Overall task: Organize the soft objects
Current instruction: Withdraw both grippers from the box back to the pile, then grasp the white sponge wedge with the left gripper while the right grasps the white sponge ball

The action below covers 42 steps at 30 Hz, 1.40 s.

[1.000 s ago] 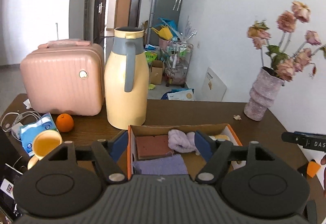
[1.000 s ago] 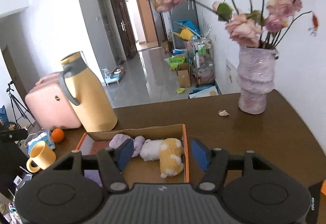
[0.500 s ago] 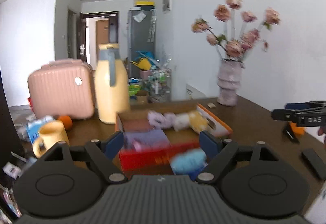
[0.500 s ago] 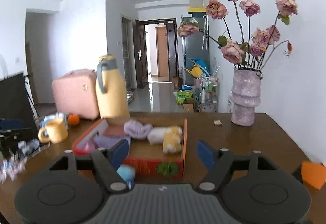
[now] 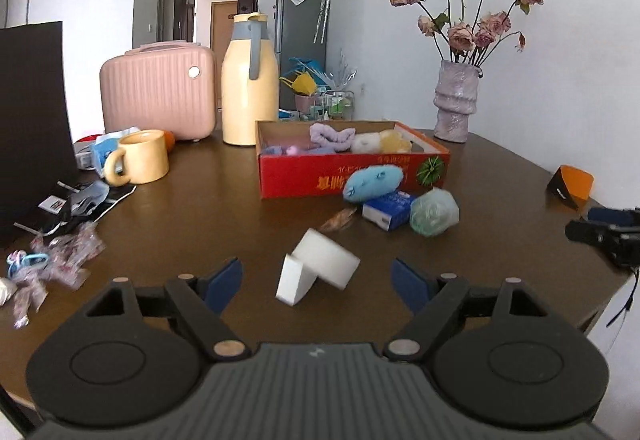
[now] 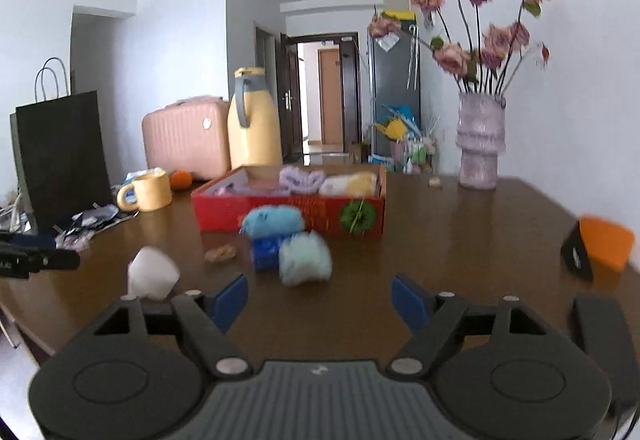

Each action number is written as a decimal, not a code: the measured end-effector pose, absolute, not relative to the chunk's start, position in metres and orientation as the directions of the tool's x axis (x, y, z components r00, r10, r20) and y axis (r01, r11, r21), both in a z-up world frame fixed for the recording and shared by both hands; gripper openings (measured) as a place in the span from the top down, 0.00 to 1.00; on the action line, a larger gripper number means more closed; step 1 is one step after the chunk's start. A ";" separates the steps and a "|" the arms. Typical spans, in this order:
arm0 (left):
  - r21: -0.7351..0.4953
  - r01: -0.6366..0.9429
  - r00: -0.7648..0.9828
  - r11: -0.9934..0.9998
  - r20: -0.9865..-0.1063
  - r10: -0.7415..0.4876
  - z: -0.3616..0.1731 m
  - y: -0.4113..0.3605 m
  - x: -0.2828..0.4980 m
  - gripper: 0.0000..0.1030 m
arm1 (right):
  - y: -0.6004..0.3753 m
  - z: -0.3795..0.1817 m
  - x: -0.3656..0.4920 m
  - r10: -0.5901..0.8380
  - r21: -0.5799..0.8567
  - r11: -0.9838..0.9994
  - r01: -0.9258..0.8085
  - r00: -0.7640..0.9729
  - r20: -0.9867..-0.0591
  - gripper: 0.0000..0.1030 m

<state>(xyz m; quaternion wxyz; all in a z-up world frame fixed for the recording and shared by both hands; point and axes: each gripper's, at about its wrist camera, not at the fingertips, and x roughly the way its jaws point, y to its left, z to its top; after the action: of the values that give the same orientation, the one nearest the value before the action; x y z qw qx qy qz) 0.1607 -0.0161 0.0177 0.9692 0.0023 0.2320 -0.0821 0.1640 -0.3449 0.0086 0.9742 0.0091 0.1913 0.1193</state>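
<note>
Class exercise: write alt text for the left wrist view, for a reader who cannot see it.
The open left gripper hovers over a brown table, a white sponge lying just ahead between its fingers. Further on, a blue plush toy, a blue packet and a pale green bath puff lie in front of a red box holding soft items.

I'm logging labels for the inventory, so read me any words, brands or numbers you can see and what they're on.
Red box: yellow print along its front side, too blurred to read.
Blue packet: printed label, too small to read.
Orange and black card: small white mark, unreadable.
Paper tag among the clutter: print too small to read.
Nothing else carries legible text.
</note>
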 end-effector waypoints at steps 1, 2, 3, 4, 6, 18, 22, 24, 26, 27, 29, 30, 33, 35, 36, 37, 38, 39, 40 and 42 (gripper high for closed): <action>-0.034 0.165 0.877 0.986 -0.451 -0.163 0.016 -0.013 0.157 0.19 | -0.343 0.004 0.160 0.240 0.068 0.970 -0.231 0.895 -0.377 0.23; -0.040 0.168 0.876 0.985 -0.452 -0.168 0.015 -0.010 0.155 0.19 | -0.341 0.001 0.159 0.248 0.072 0.968 -0.239 0.889 -0.385 0.23; -0.047 0.164 0.874 0.985 -0.455 -0.167 0.013 -0.007 0.156 0.19 | -0.338 -0.001 0.158 0.256 0.074 0.966 -0.247 0.882 -0.395 0.23; -0.051 0.155 0.872 0.987 -0.463 -0.161 0.010 -0.006 0.159 0.19 | -0.334 -0.004 0.159 0.262 0.071 0.964 -0.256 0.876 -0.404 0.23; -0.048 0.141 0.867 0.989 -0.476 -0.146 0.007 -0.004 0.168 0.19 | -0.326 -0.004 0.162 0.265 0.055 0.962 -0.267 0.873 -0.409 0.23; -0.015 0.273 0.803 0.962 -0.547 -0.237 -0.043 0.014 0.236 0.33 | -0.257 -0.017 0.234 0.518 0.287 0.855 -0.432 0.729 -0.447 0.23; -0.058 0.334 0.761 0.941 -0.572 -0.306 -0.054 0.020 0.262 0.43 | -0.224 -0.028 0.277 0.568 0.354 0.823 -0.444 0.668 -0.481 0.23; -0.074 0.344 0.750 0.936 -0.579 -0.321 -0.057 0.023 0.272 0.49 | -0.210 -0.034 0.296 0.588 0.377 0.809 -0.451 0.646 -0.487 0.23; -0.116 0.362 0.731 0.925 -0.579 -0.360 -0.058 0.029 0.280 0.58 | -0.202 -0.042 0.315 0.602 0.419 0.797 -0.435 0.626 -0.496 0.23; -0.135 0.367 0.725 0.920 -0.578 -0.374 -0.059 0.031 0.283 0.69 | -0.198 -0.047 0.324 0.608 0.438 0.792 -0.425 0.614 -0.503 0.23; -0.169 0.392 0.711 0.904 -0.568 -0.415 -0.060 0.035 0.287 0.79 | -0.194 -0.054 0.337 0.635 0.485 0.769 -0.416 0.586 -0.503 0.25; -0.187 0.403 0.704 0.896 -0.562 -0.434 -0.059 0.037 0.289 0.81 | -0.191 -0.057 0.342 0.651 0.509 0.755 -0.414 0.567 -0.505 0.37; -0.214 0.396 0.703 0.893 -0.556 -0.444 -0.060 0.040 0.290 0.82 | -0.188 -0.062 0.348 0.669 0.544 0.737 -0.401 0.545 -0.505 0.45; -0.224 0.386 0.708 0.895 -0.550 -0.443 -0.060 0.041 0.289 0.82 | -0.187 -0.059 0.344 0.665 0.527 0.742 -0.414 0.556 -0.499 0.46; -0.224 0.383 0.711 0.896 -0.548 -0.441 -0.059 0.040 0.287 0.83 | -0.188 -0.058 0.342 0.653 0.512 0.753 -0.415 0.570 -0.499 0.46; -0.220 0.377 0.714 0.900 -0.549 -0.434 -0.059 0.039 0.286 0.83 | -0.189 -0.055 0.339 0.636 0.490 0.767 -0.414 0.586 -0.501 0.46; -0.215 0.368 0.719 0.905 -0.551 -0.423 -0.058 0.039 0.284 0.83 | -0.191 -0.052 0.335 0.617 0.463 0.784 -0.413 0.606 -0.503 0.46; -0.213 0.359 0.722 0.909 -0.553 -0.415 -0.057 0.038 0.282 0.83 | -0.195 -0.048 0.330 0.597 0.436 0.800 -0.413 0.628 -0.500 0.46; -0.214 0.349 0.726 0.912 -0.554 -0.408 -0.055 0.039 0.279 0.83 | -0.201 -0.044 0.323 0.571 0.403 0.819 -0.409 0.656 -0.494 0.46; -0.216 0.340 0.736 0.915 -0.545 -0.402 -0.052 0.039 0.271 0.83 | -0.211 -0.038 0.310 0.519 0.339 0.853 -0.396 0.700 -0.490 0.46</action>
<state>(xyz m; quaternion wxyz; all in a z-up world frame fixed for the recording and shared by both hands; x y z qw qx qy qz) 0.2708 0.0393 -0.0516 0.9303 -0.0509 0.3036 -0.1992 0.3102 -0.2114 -0.0379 0.9161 0.1045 0.2958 0.2497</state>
